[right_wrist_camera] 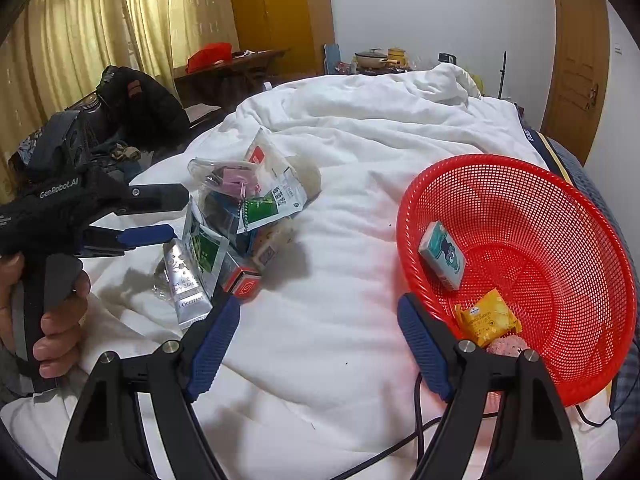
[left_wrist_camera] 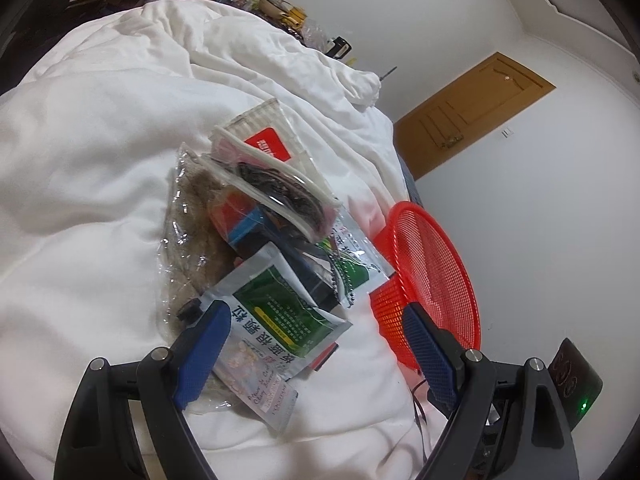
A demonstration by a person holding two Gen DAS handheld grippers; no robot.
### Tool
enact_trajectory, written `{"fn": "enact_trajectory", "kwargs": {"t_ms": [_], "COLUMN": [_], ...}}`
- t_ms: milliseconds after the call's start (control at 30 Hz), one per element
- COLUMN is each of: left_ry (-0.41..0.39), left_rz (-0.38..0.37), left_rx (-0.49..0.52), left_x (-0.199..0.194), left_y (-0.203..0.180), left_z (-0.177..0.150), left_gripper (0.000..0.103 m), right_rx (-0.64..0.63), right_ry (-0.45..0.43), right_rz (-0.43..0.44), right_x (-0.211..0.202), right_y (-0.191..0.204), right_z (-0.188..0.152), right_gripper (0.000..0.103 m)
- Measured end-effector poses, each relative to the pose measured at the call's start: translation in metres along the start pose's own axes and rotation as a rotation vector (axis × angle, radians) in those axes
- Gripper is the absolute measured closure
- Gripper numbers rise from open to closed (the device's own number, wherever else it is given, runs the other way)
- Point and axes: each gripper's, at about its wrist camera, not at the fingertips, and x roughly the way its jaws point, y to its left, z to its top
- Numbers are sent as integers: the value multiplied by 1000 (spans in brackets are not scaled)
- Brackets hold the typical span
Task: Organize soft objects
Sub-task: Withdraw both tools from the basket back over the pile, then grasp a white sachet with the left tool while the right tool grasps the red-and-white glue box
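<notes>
- Holding both grippers over a white duvet (right_wrist_camera: 360,152), you have nothing gripped in either one.
- Your left gripper (left_wrist_camera: 312,320) has its blue-padded fingers (left_wrist_camera: 204,352) spread wide; they straddle the near end of the pile without pressing on anything, and the left pad overlaps the edge of a green-and-white sachet (left_wrist_camera: 280,308) in the picture, though you cannot tell whether it touches.
- Your right gripper (right_wrist_camera: 316,320) is also spread wide, with only bare duvet between its fingers; its right pad sits in front of the near left rim of the red mesh basket (right_wrist_camera: 560,208).
- The pile of soft things (right_wrist_camera: 240,216) lies on the duvet, left of the basket and well apart from it.
- In that pile, seen from the left wrist, a clear zip pouch (left_wrist_camera: 276,188) holding something dark lies on top, a packet with a red label (left_wrist_camera: 268,148) is at the far end, and a crinkled clear bag with beige stuffing (left_wrist_camera: 192,232) is on the left side.
- A silver tube (right_wrist_camera: 186,280) lies at the pile's near left edge, with a small red-ended box (right_wrist_camera: 244,286) just right of it.
- Inside the basket you have a teal tissue pack (right_wrist_camera: 442,256) on the left wall, a yellow packet (right_wrist_camera: 490,316) nearer, and a pink item (right_wrist_camera: 508,346) at the near edge, partly hidden behind your right finger.
- Your left hand (right_wrist_camera: 60,312) shows at the far left of the right-wrist view, wrapped around the gripper's handle.
</notes>
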Motion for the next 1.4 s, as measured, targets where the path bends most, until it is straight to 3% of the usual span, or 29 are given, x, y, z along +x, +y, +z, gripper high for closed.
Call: {"fn": "enact_trajectory", "kwargs": {"t_ms": [367,467,500,567,733,833,967,1133,1267,1400], "left_ry": [7,26,43,67,129,151,151,131,112,24], "left_rz": [40,162,243,334,429,376,282,131,51,-28], "left_rx": [-7,61,98,132,152,128,101,42,-5,-12], "left_x": [3,13,20,31,53,45,21,8,2,-25], "left_y": [1,-13,-19,-25,-29,-21,-12,9,16,16], "left_z": [2,4,5,7,6,1,-9,-16,-17,-17], "left_gripper": [13,19,20,26,48,76,89,94,95,95], "right_rx": [0,-1,-1,-2,-2,-1,-9,-18,-76,-163], "right_ry": [8,13,15,17,14,14,14,27,55,119], "right_rz": [-1,-4,-6,-7,-8,-5,-7,-3,45,116], "right_x": [2,4,4,5,5,4,3,5,7,23], "right_y": [0,1,1,2,2,2,3,4,17,45], "right_z": [-2,-5,-7,-8,-5,-6,-5,-2,11,38], "right_gripper": [22,22,22,22,22,22,22,22,22,23]}}
